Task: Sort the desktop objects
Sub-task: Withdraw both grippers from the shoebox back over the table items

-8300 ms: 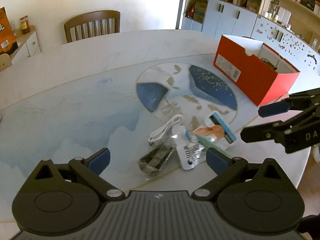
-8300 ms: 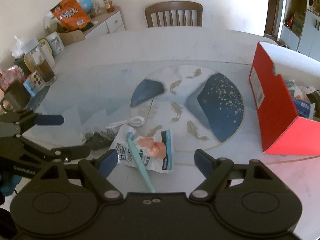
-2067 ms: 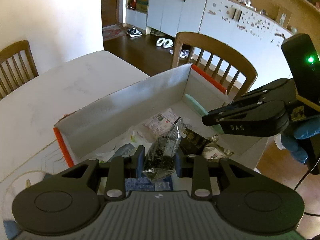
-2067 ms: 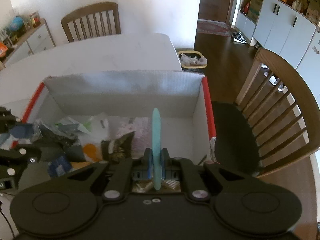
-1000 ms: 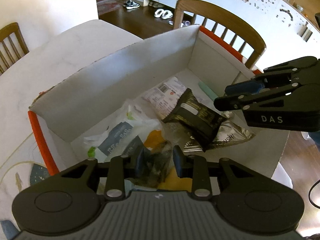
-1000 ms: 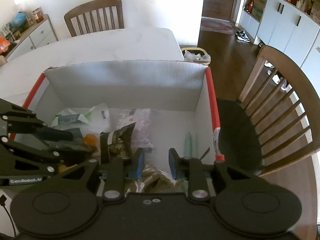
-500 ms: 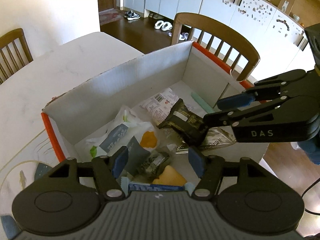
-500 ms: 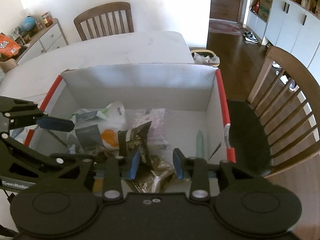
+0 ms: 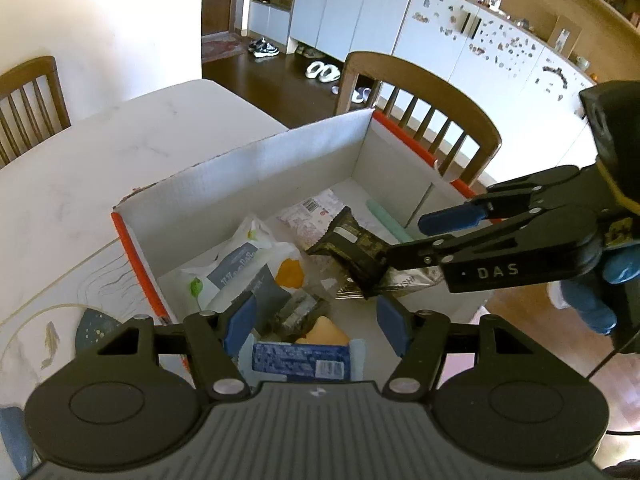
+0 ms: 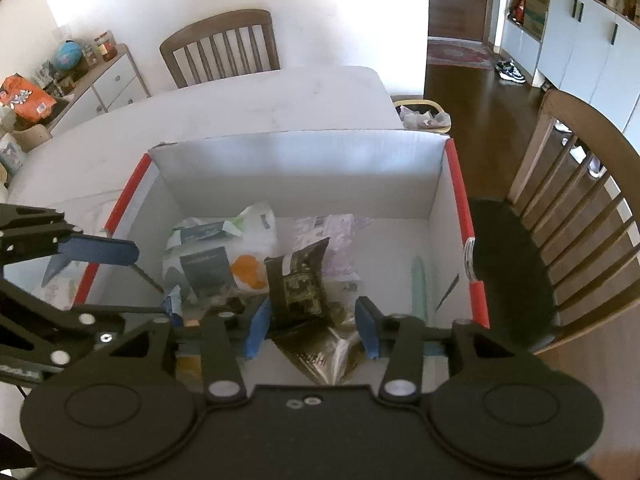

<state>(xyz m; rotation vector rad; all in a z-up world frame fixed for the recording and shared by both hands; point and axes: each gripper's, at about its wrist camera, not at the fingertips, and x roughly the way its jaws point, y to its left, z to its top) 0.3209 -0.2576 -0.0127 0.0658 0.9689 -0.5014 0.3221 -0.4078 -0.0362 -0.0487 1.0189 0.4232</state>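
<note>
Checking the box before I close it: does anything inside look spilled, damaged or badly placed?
Nothing spilled or damaged. The box holds a loose heap; only the black packet leans tilted on the pile, and the green stick lies flat by the right wall.

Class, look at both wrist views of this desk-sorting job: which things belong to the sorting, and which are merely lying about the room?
Belonging to the job:
- red cardboard box
- mint-green stick
- black snack packet
- clear bag of dark bits
- left gripper, open
- right gripper, jaws opening, empty

Just lying about:
- wooden chair
- globe
- shoes

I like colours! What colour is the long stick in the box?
Pale mint green stick, clearest in the right wrist view.
</note>
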